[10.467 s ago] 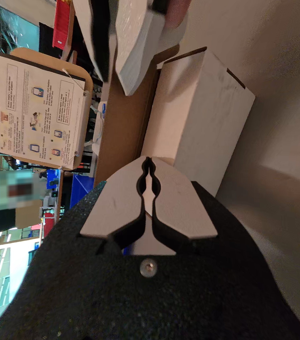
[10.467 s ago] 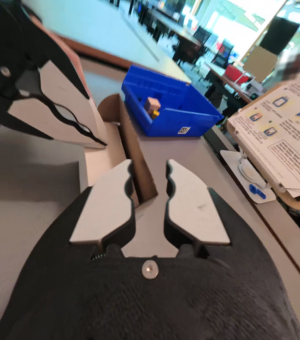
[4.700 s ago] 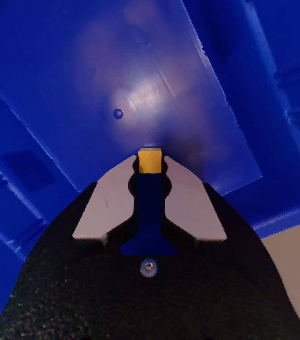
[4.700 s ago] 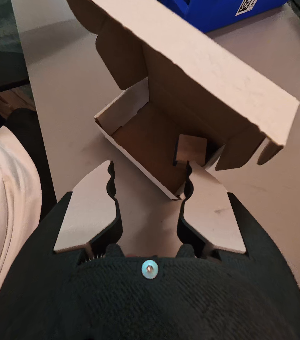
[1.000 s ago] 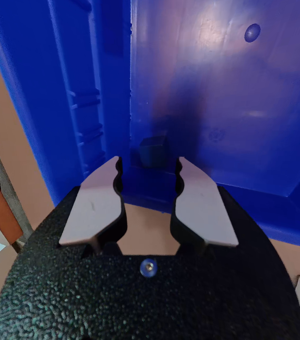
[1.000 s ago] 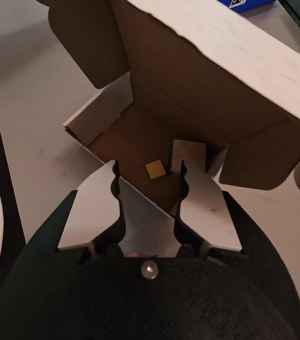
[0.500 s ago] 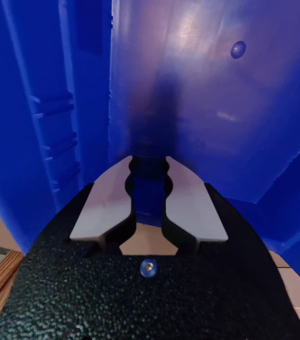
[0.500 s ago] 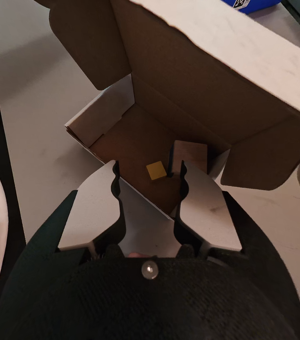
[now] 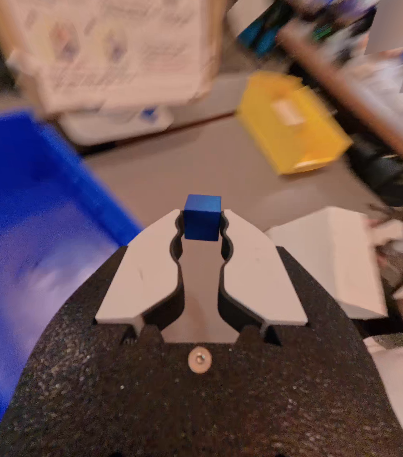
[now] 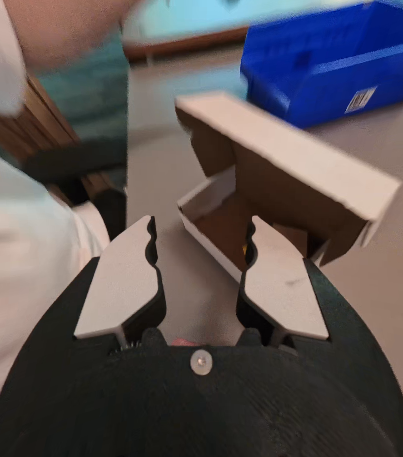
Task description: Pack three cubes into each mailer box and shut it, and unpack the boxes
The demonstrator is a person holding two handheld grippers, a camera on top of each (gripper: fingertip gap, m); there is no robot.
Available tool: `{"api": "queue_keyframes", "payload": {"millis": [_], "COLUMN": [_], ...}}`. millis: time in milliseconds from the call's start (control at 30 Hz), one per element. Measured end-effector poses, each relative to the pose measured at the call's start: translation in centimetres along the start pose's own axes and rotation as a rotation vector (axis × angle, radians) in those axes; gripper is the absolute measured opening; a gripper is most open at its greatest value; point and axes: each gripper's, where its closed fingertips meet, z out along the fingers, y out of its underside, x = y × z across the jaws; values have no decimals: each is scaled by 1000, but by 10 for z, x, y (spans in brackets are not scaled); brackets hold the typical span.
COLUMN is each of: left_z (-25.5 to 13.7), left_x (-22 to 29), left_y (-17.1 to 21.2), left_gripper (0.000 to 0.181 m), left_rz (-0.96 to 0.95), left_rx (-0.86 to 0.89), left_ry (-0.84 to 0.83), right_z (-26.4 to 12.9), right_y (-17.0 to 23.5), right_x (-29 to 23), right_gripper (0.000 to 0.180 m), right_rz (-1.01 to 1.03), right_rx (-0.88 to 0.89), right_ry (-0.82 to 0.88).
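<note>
My left gripper [image 9: 202,216] is shut on a small blue cube [image 9: 202,220], held at its fingertips above the table, just right of the blue bin [image 9: 22,197]. My right gripper [image 10: 201,221] is open and empty. It hovers just in front of the open mailer box [image 10: 220,244], whose lid [image 10: 294,158] stands raised. Inside the box a wooden cube [image 10: 292,233] shows behind my right finger, with a sliver of a yellow cube [image 10: 244,247] beside it. The white box also shows at the right of the left wrist view [image 9: 331,259].
The blue bin [image 10: 339,64] stands behind the mailer box. A yellow bin [image 9: 292,133] sits further back on the table. An instruction board [image 9: 111,49] stands at the back. A person's white sleeve [image 10: 22,235] is at the left. Both views are motion-blurred.
My left gripper closed on the blue cube in the blue bin and lifted it out, swinging toward the table. My right gripper drew back and tilted up from the box.
</note>
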Motion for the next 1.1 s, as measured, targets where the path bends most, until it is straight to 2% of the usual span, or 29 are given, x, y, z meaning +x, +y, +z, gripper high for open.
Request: {"api": "queue_keyframes", "payload": {"millis": [33, 133, 200, 333, 467, 533, 633, 667, 800, 833, 867, 900, 1000, 1033, 1100], "left_z": [-9, -41, -52, -48, -39, -40, -36, -36, -29, -28, -27, -26, -26, -26, -22], "left_x": [32, 134, 192, 273, 310, 318, 317, 316, 299, 293, 285, 274, 231, 216, 192], "left_y": [-10, -15, 2, 48, 79, 87, 98, 100, 106, 105, 105, 105, 105, 107, 119], "left_gripper": [27, 27, 27, 27, 27, 27, 27, 27, 29, 37, 47, 49, 43, 42, 39], "left_rz": [79, 380, 605, 1019, 1217, 1247, 1295, 1299, 1240, 1195, 1154, 1111, 936, 860, 718], "left_rx": [106, 363, 452, 473, 409, 394, 360, 359, 360, 385, 397, 399, 395, 389, 359], "left_ry": [92, 342, 429, 446, 419, 412, 346, 319, 188, 152, 115, 66, -106, -155, -204], "right_z": [-7, -27, -34, -29, -23, -22, -30, -27, -17, -16, -14, -11, -2, -1, 8], "right_y": [-20, -71, -89, -104, -114, -117, -125, -123, -109, -105, -97, -87, -44, -32, -17], "right_x": [-2, -8, -23, -48, -76, -88, -99, -98, -89, -86, -82, -73, -23, -9, 5], "right_gripper": [70, 73, 72, 66, 65, 62, 33, 29, 29, 28, 28, 28, 29, 29, 29], "right_rz": [58, 328, 449, 570, 576, 544, 511, 497, 438, 414, 377, 333, 168, 126, 87], "right_rx": [110, 411, 511, 543, 539, 529, 570, 553, 452, 429, 388, 334, 109, 47, -13], "right_ry": [-16, -157, -327, -521, -639, -665, -713, -691, -606, -573, -526, -436, -40, 50, 126]}}
